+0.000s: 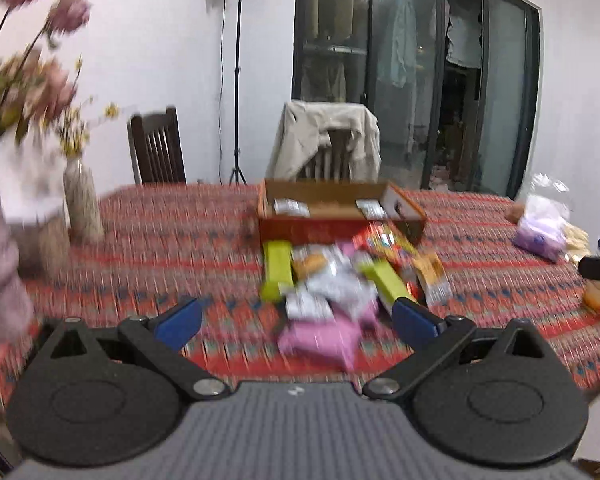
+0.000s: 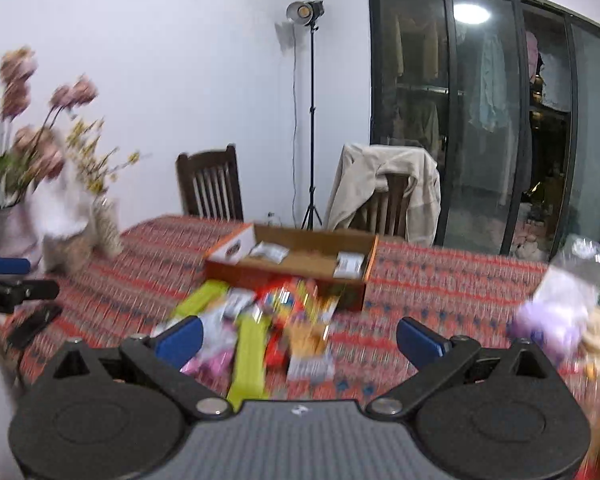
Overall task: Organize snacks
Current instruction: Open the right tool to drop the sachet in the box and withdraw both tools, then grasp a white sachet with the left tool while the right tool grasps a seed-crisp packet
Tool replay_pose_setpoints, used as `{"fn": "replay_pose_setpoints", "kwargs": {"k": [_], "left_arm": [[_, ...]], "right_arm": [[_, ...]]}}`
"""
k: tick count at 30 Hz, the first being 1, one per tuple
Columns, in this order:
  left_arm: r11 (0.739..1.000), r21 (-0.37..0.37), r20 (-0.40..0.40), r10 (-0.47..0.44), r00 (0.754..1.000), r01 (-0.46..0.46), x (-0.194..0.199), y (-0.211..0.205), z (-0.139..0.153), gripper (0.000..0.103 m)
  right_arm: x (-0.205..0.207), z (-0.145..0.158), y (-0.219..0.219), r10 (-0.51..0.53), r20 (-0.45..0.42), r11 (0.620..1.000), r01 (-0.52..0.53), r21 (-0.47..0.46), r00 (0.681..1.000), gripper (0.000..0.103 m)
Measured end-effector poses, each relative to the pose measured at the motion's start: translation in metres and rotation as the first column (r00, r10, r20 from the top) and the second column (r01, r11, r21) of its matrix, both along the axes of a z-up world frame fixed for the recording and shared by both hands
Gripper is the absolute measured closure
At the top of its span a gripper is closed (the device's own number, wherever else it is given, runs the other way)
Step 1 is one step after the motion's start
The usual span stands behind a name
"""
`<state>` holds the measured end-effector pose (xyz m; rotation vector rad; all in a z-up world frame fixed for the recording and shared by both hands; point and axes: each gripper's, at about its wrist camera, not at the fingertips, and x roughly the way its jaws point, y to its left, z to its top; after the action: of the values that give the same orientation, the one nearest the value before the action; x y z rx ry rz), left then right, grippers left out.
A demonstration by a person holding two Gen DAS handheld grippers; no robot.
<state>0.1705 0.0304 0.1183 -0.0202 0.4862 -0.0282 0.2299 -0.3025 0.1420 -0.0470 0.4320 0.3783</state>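
A heap of snack packets lies on the red patterned tablecloth: green bars, a pink pack, white and orange wrappers. Behind the heap stands an open cardboard box holding a few white packets. My left gripper hovers open above the near side of the heap, nothing between its blue pads. In the right wrist view the same heap and box appear, blurred. My right gripper is wide open over the pile and holds nothing. The other gripper shows at the left edge.
Vases with pink and yellow flowers stand at the table's left. A purple packet and clear bags lie at the right. Two wooden chairs, one draped with a beige jacket, stand behind the table. A light stand rises by the wall.
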Motion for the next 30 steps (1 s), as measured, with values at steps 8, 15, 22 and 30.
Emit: {"fn": "replay_pose_setpoints", "kwargs": {"k": [8, 15, 22, 30], "left_arm": [[0.992, 0.084, 0.048, 0.09, 0.995, -0.094, -0.056, -0.011, -0.054, 0.0], [0.989, 0.066, 0.009, 0.133, 0.991, -0.134, -0.062, 0.003, -0.07, 0.0], [0.991, 0.057, -0.027, 0.122, 0.992, -0.12, -0.04, 0.001, -0.082, 0.0], [0.997, 0.07, -0.052, 0.049, 0.997, -0.045, 0.016, -0.011, -0.093, 0.0]], "right_arm": [[-0.074, -0.085, 0.016, -0.047, -0.07, 0.996, 0.051, 0.068, 0.996, 0.0], [-0.098, -0.123, 0.036, -0.071, -0.1, 0.995, 0.077, 0.062, 0.992, 0.0], [-0.089, -0.125, 0.04, -0.077, -0.042, 0.993, 0.081, 0.086, 0.996, 0.0], [-0.052, -0.128, 0.045, -0.102, -0.056, 0.993, 0.105, 0.054, 0.993, 0.0]]}}
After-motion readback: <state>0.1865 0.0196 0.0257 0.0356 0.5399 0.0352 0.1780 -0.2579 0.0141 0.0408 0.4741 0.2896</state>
